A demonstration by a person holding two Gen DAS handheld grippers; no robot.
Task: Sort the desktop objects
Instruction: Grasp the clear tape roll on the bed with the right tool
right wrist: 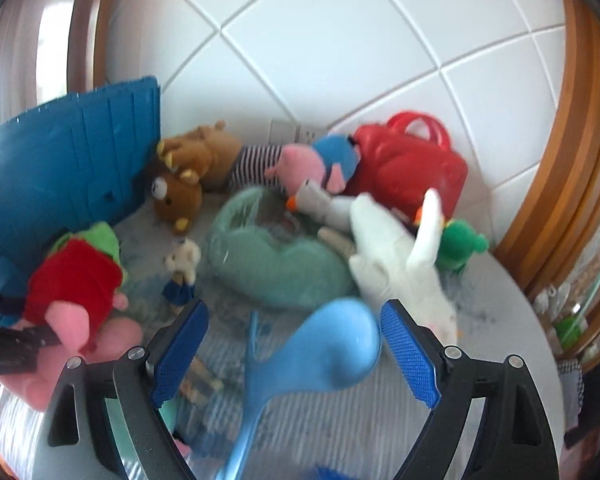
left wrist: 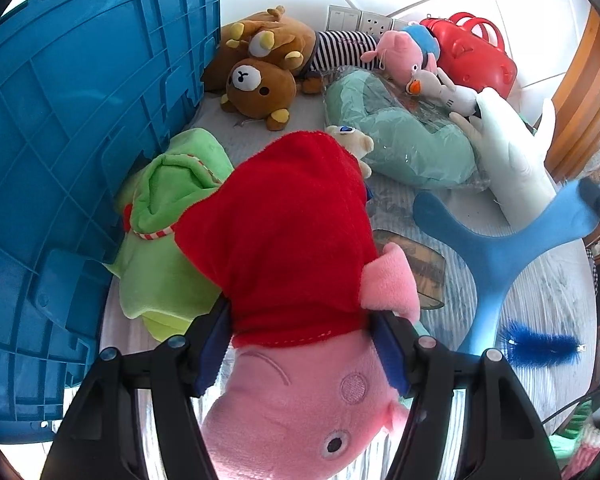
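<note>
Pink plush pig in red dress [left wrist: 296, 248] clamped in left gripper [left wrist: 300, 352] jaws beside blue plastic crate [left wrist: 72, 152], right gripper [right wrist: 294, 344] jaws apart around light-blue plastic hanger [right wrist: 324, 348].

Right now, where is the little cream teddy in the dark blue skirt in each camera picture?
Left wrist view: the little cream teddy peeks out just above the big pink pig plush in the red dress, upper middle; its skirt is hidden.
Right wrist view: it stands left of centre, skirt showing.
Shared landmark: the mint-green cushion wrapped in clear plastic lies just to its right in both.
</note>
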